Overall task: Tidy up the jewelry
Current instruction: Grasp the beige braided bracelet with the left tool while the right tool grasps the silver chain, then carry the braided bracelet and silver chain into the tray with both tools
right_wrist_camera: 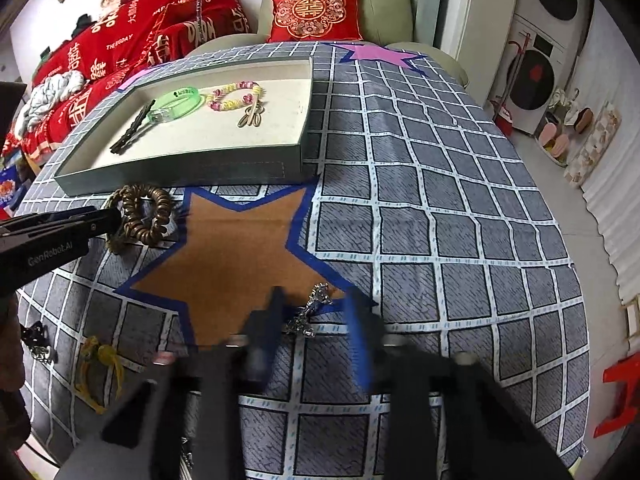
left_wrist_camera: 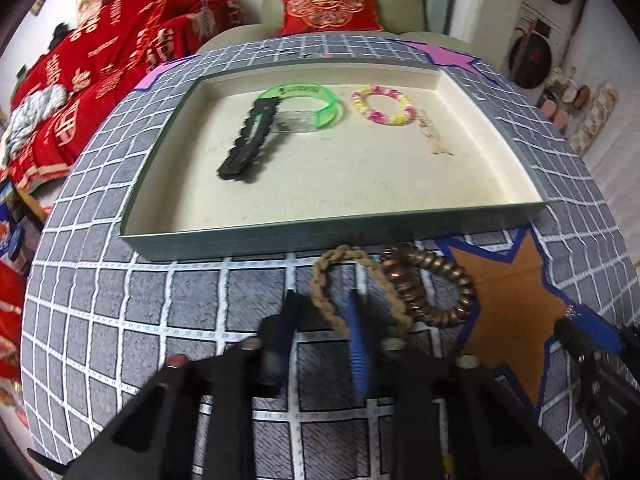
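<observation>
We see the left gripper [left_wrist_camera: 326, 312] with jaws apart around the tan braided bracelet [left_wrist_camera: 352, 286], which lies just before the tray [left_wrist_camera: 332, 230] wall, touching the brown coil bracelet [left_wrist_camera: 434, 288]. The right gripper [right_wrist_camera: 316, 312] stands open around a silver chain piece [right_wrist_camera: 310, 312] at the brown star's [right_wrist_camera: 240, 248] lower edge. Open cloth lies to its right. The left tool reads "GenRobot.AI". The grid tablecloth [right_wrist_camera: 440, 200] covers the table; a red cushion [right_wrist_camera: 316, 10] sits behind.
</observation>
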Demonstrator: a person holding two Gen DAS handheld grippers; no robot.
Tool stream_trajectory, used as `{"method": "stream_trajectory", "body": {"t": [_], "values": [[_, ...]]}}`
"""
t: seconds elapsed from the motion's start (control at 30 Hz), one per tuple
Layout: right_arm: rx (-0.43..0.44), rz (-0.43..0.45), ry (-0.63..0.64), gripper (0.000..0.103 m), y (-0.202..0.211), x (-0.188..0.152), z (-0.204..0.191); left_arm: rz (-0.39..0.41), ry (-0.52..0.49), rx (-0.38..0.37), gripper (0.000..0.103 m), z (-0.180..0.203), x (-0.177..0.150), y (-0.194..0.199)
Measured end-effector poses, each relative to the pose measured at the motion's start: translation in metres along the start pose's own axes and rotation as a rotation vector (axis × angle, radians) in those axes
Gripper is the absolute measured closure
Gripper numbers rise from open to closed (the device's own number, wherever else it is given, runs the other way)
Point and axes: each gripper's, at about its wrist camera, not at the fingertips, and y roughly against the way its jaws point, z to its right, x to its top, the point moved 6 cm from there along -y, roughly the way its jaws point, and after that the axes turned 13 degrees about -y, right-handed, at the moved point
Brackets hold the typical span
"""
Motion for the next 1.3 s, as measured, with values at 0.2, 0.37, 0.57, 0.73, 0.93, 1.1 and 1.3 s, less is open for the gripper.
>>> {"method": "stream_trajectory", "body": {"t": [0.2, 0.37, 0.57, 0.73, 0.93, 1.1, 1.3], "values": [[0.013, 0.002, -0.012, 0.087, 0.003, -0.002, 0.002, 0.019, 0.007, -0.061, 0.088, -0.003, -0.006, 0.008], [0.055, 0.002, -0.03, 0.087, 0.012, -0.001, 0.004, 0.051, 0.018, -0.084, 0.088, -0.013, -0.008, 0.023], [0.109, -0.001, -0.049, 0.087, 0.028, 0.0, 0.003, 0.104, 0.017, -0.103, 0.088, -0.021, -0.01, 0.049], [0.158, -0.004, -0.066, 0.087, 0.042, 0.005, -0.003, 0.149, 0.024, -0.116, 0.088, -0.033, -0.011, 0.071], [0.197, 0.01, -0.063, 0.087, 0.056, 0.02, -0.018, 0.192, 0.043, -0.123, 0.088, -0.053, -0.004, 0.088], [0.219, 0.022, -0.057, 0.087, 0.062, 0.037, -0.031, 0.218, 0.031, -0.109, 0.088, -0.064, 0.004, 0.097], [0.242, 0.036, -0.05, 0.087, 0.064, 0.062, -0.046, 0.241, 0.024, -0.097, 0.088, -0.076, 0.018, 0.101]]}}
